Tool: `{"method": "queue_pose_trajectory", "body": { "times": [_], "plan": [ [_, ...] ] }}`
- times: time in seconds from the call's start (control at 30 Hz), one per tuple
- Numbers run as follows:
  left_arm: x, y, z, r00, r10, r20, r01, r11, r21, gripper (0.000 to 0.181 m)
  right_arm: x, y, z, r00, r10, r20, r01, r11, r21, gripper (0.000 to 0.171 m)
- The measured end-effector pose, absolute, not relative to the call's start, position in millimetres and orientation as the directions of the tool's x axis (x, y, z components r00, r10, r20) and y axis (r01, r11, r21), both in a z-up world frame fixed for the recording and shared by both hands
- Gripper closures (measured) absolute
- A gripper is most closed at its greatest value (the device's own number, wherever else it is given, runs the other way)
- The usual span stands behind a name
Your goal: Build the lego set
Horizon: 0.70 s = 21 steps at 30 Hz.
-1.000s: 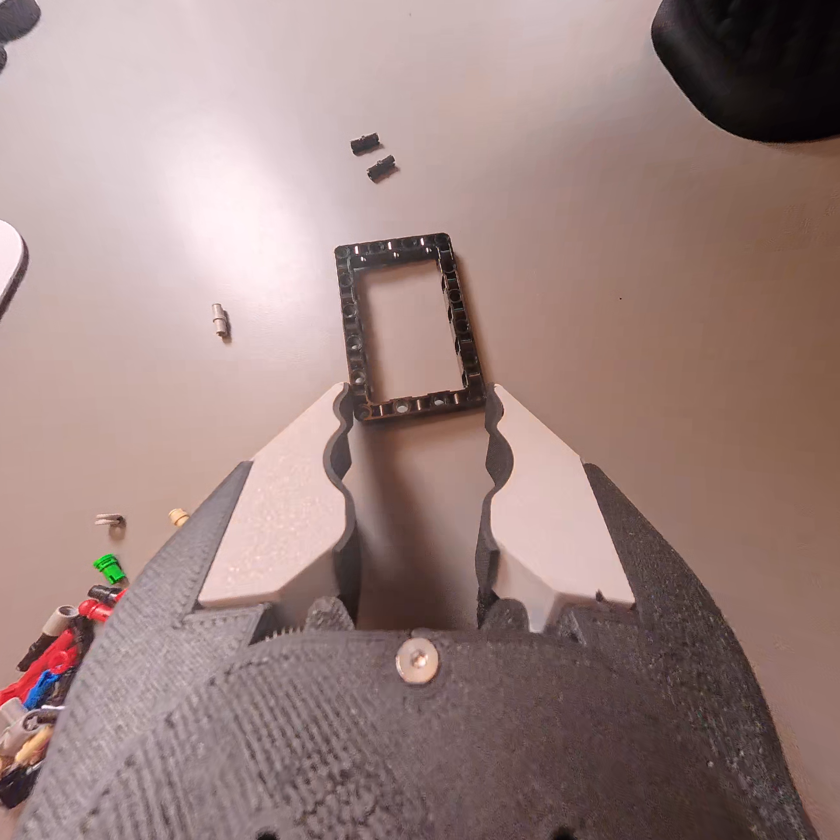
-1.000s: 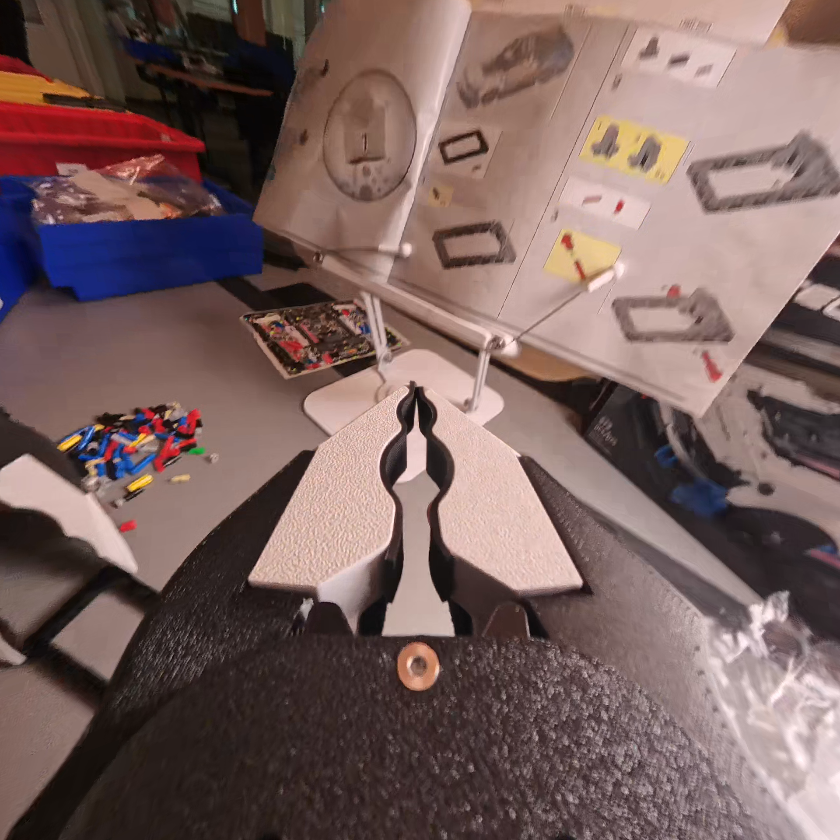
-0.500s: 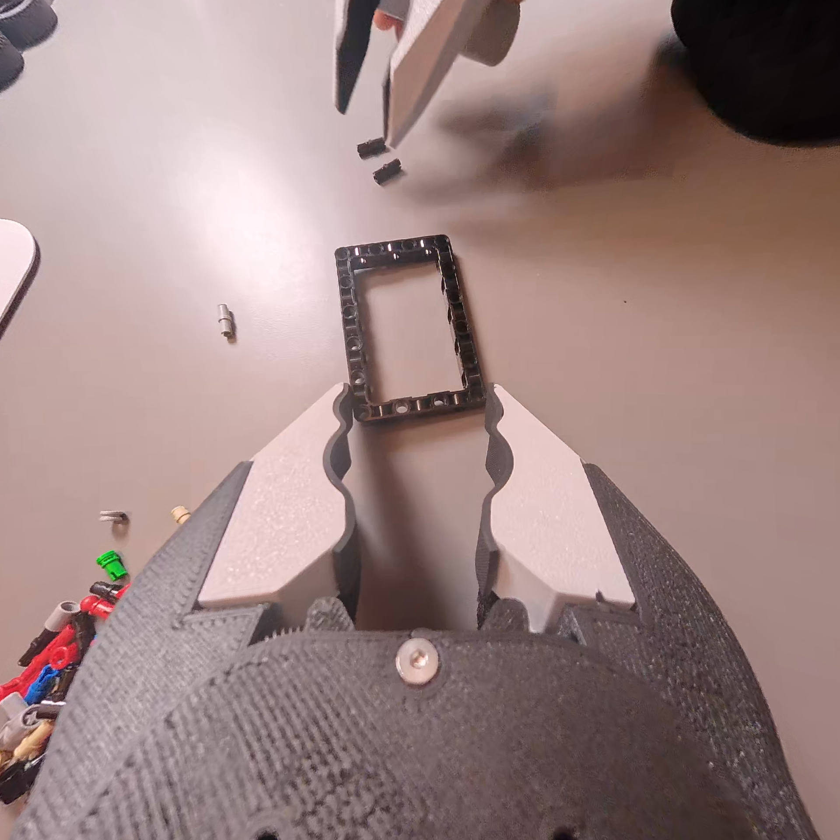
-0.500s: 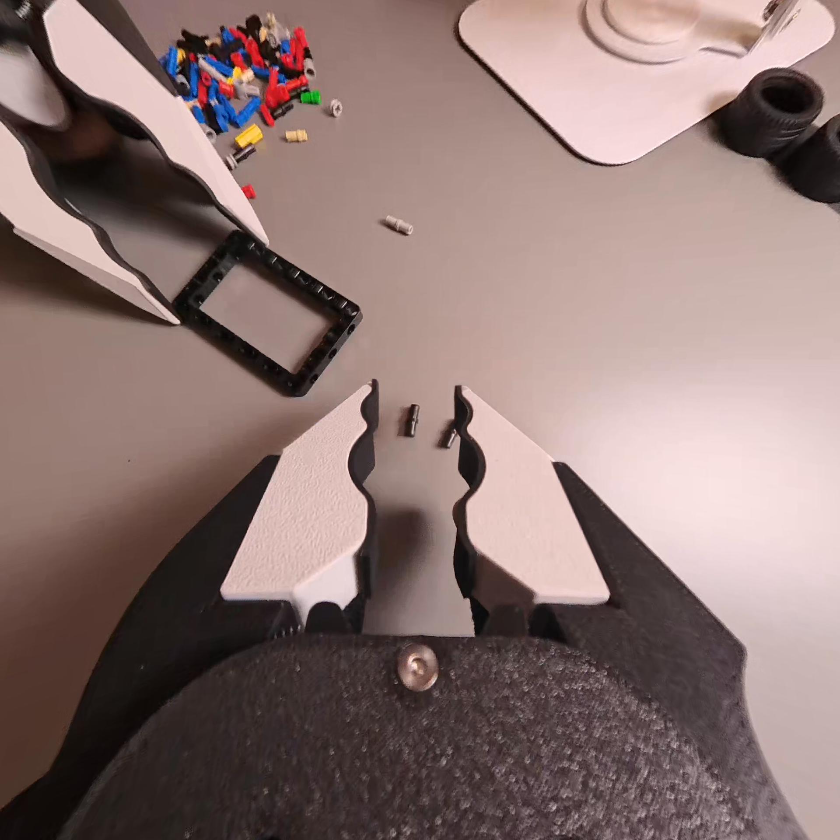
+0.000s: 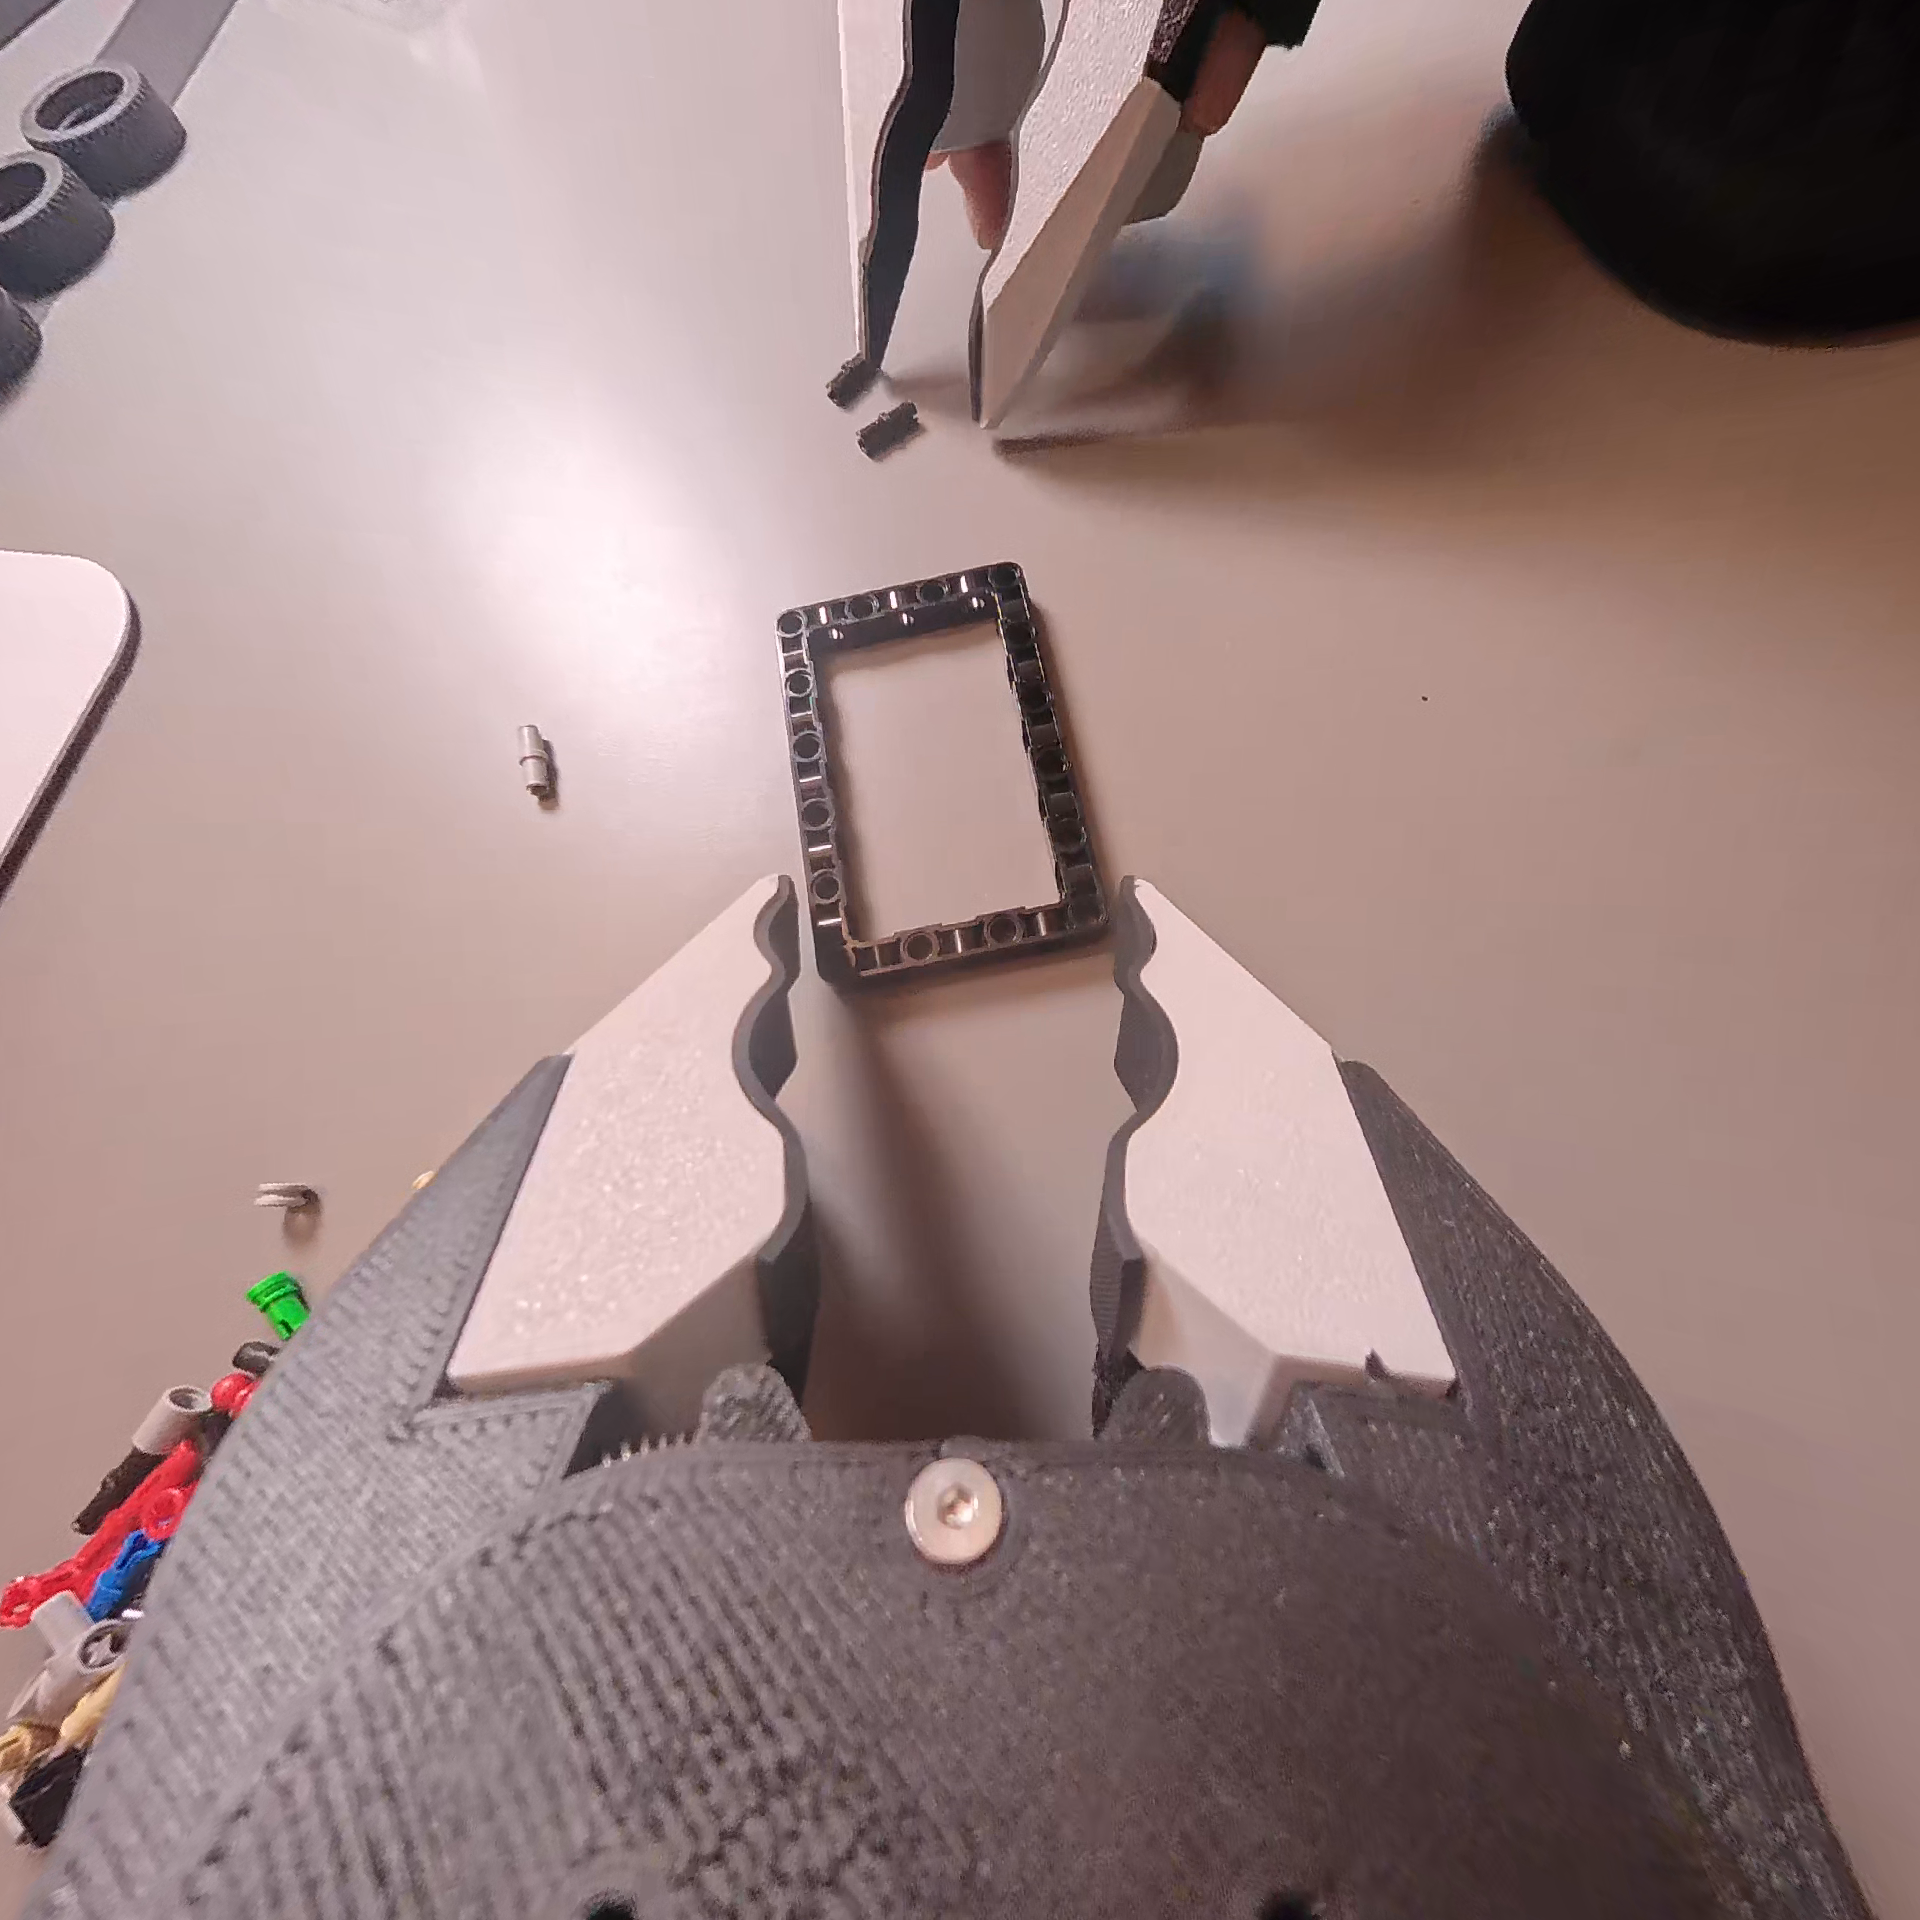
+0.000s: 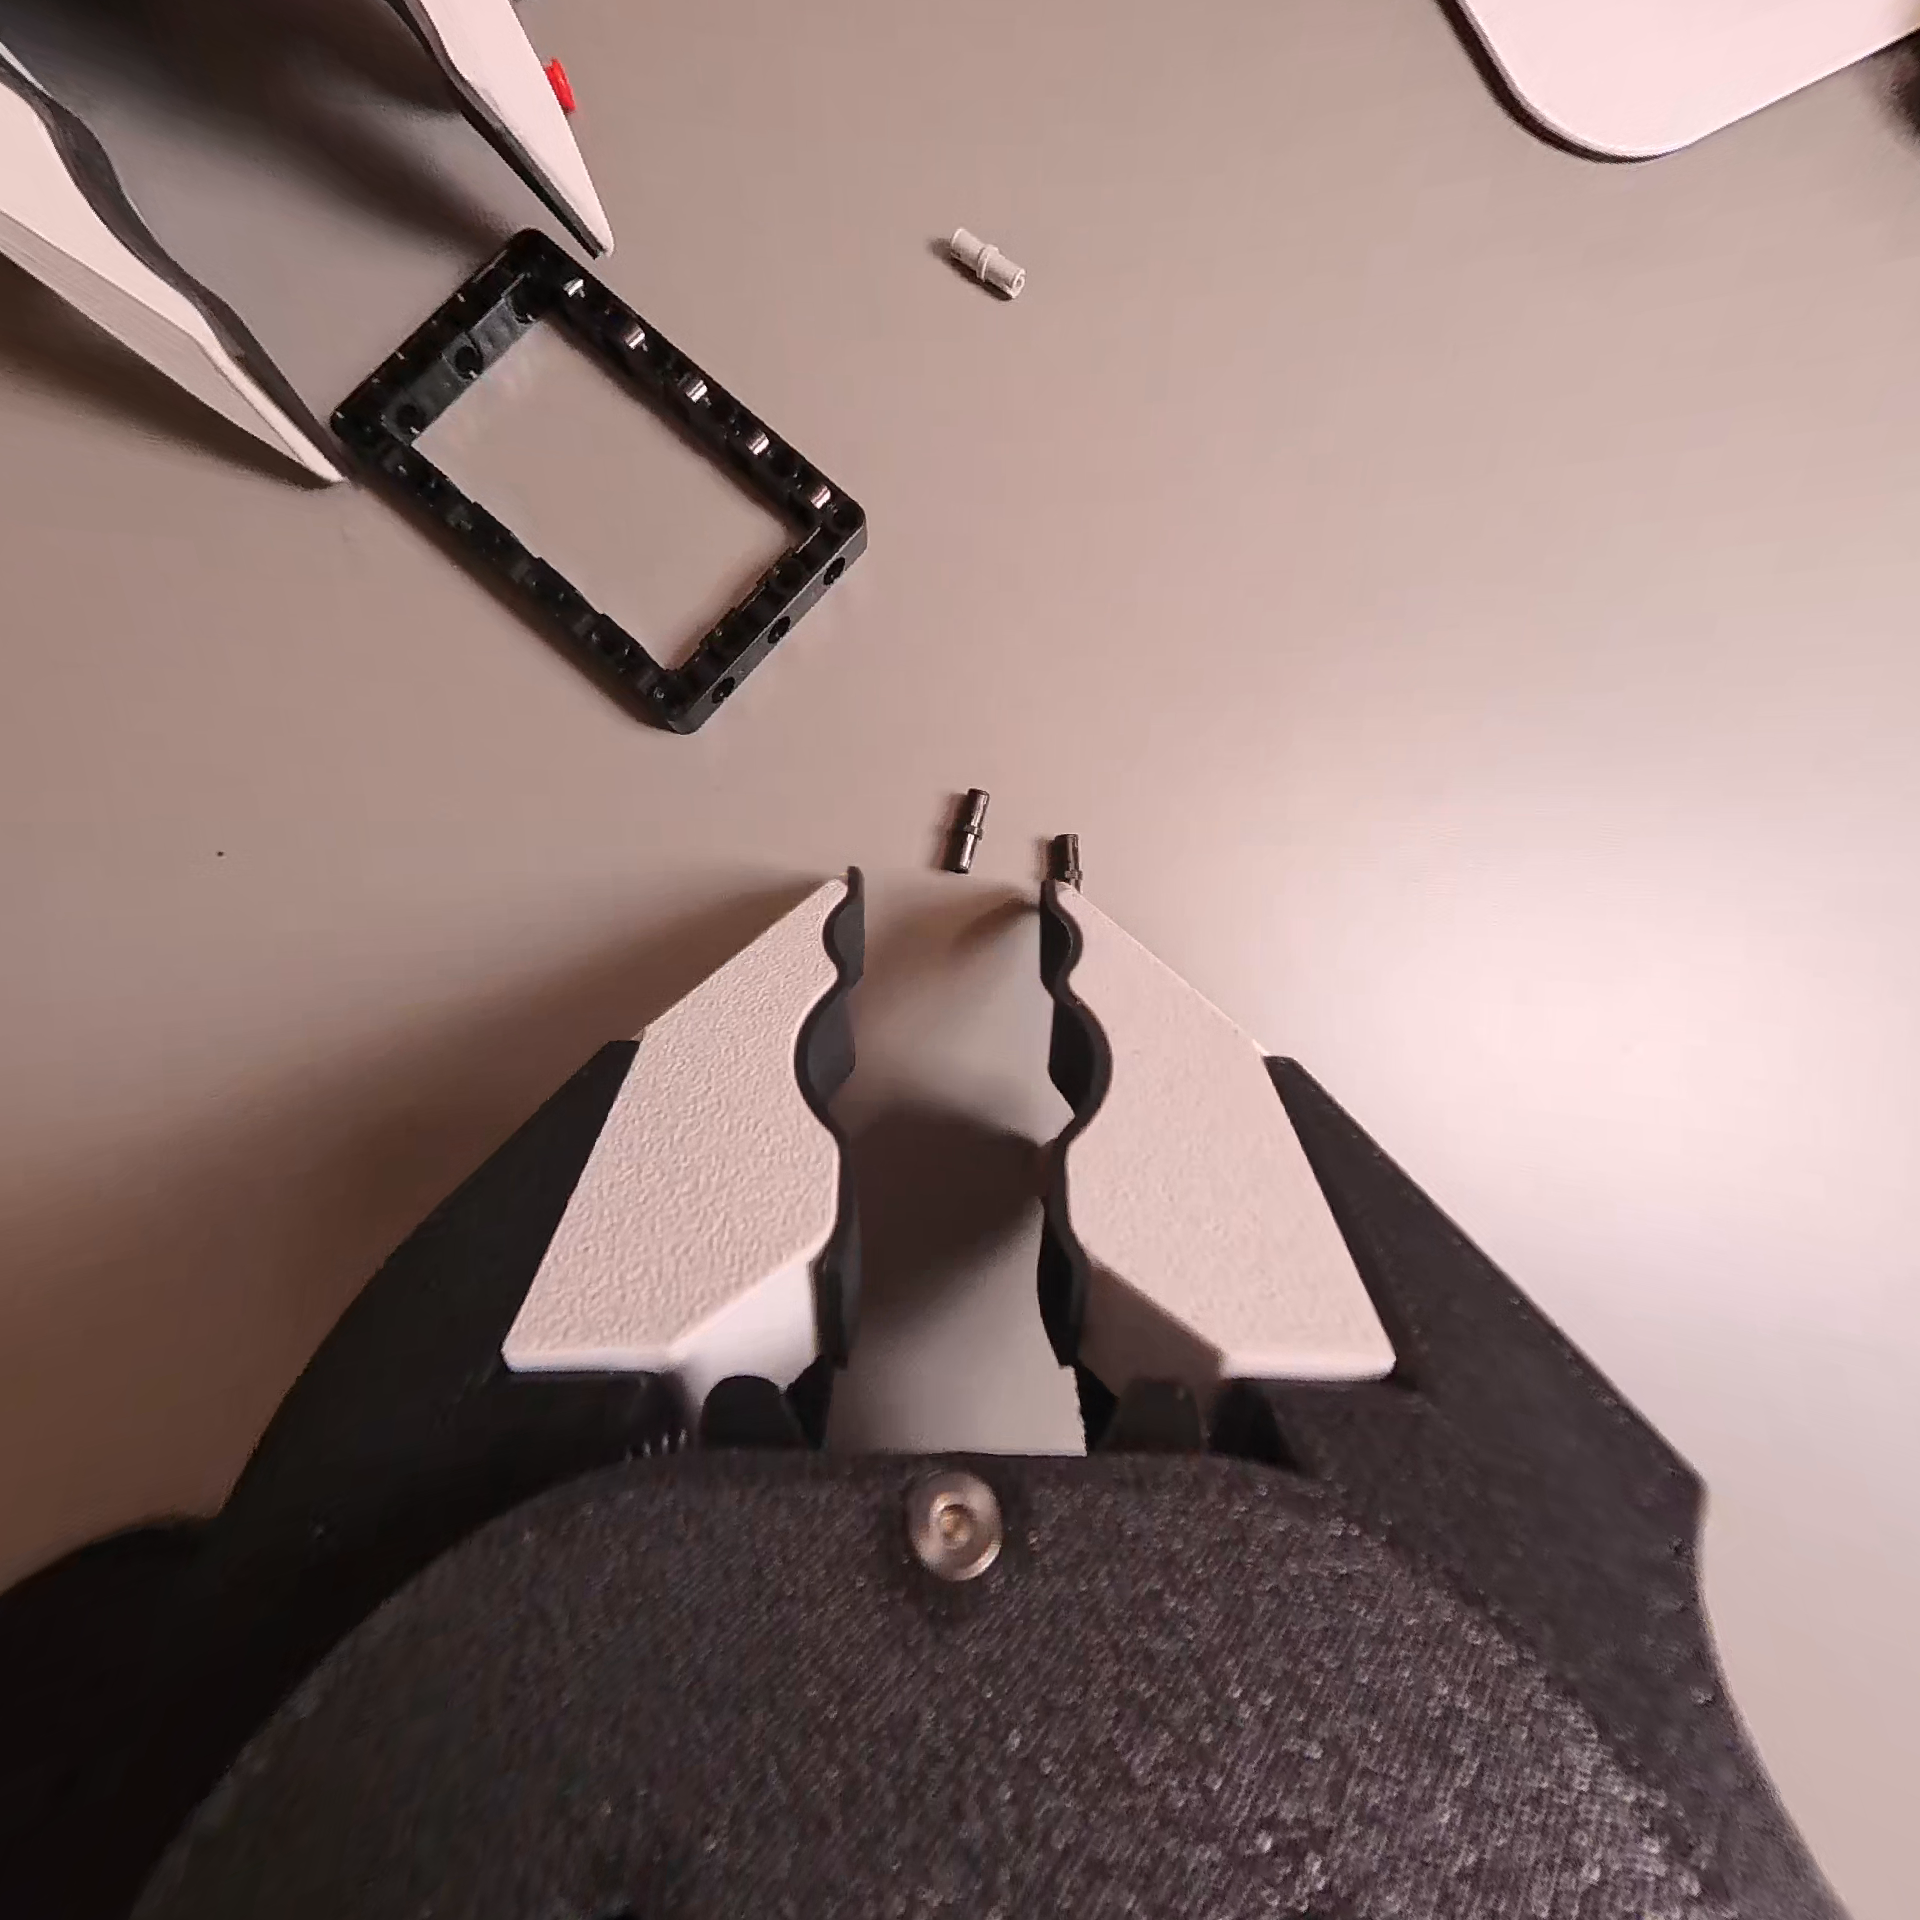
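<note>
A black rectangular lego frame point(image 5: 812, 769) lies flat on the table; it also shows in the right wrist view point(image 6: 774, 623). My left gripper point(image 5: 958, 888) is open, its tips flanking the frame's near short end; it also shows in the right wrist view point(image 6: 464, 361). Two small black pins point(image 6: 966, 831) point(image 6: 1065, 857) lie just ahead of my right gripper point(image 6: 952, 885), which is open and empty, low over the table. One pin sits by its right fingertip. In the left wrist view the right gripper point(image 5: 925, 390) stands over the pins point(image 5: 889, 428).
A grey pin point(image 5: 536, 762) lies left of the frame. A pile of coloured pieces point(image 5: 125, 1507) is at the near left. Black tyres point(image 5: 88, 125) lie far left. A white stand base point(image 5: 52, 675) is at the left edge. A black object point(image 5: 1714, 156) is far right. Some 12 cm of space lies between my two pairs of fingers.
My right gripper swung down from facing the instruction booklet to the table, opened, and moved closer to the two black pins. The left gripper and the frame have stayed put.
</note>
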State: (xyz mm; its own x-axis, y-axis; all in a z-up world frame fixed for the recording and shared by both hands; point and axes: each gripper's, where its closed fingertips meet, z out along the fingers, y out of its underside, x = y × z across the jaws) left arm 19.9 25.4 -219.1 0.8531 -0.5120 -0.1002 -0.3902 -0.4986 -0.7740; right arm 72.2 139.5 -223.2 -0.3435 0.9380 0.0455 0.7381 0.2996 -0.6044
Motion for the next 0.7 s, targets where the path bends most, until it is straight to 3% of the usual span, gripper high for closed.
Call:
{"method": "queue_pose_trajectory", "body": {
  "times": [0.53,0.63,0.7],
  "plan": [
    [19.7,27.1,-216.3,0.858,-0.506,-0.084,-0.368,-0.492,-0.789,0.126,60.9,137.7,-225.1,-0.365,0.921,0.137,0.702,0.369,-0.609,0.168],
    [18.6,28.7,-209.9,0.866,-0.495,-0.071,-0.339,-0.478,-0.810,0.127,52.2,138.1,-217.7,-0.417,0.852,0.316,0.588,0.518,-0.622,0.169],
    [18.0,31.4,-198.8,0.880,-0.475,-0.018,-0.267,-0.460,-0.847,0.133,43.5,119.7,-197.6,-0.461,0.784,0.417,0.401,0.602,-0.690,0.170]
  ]
}}
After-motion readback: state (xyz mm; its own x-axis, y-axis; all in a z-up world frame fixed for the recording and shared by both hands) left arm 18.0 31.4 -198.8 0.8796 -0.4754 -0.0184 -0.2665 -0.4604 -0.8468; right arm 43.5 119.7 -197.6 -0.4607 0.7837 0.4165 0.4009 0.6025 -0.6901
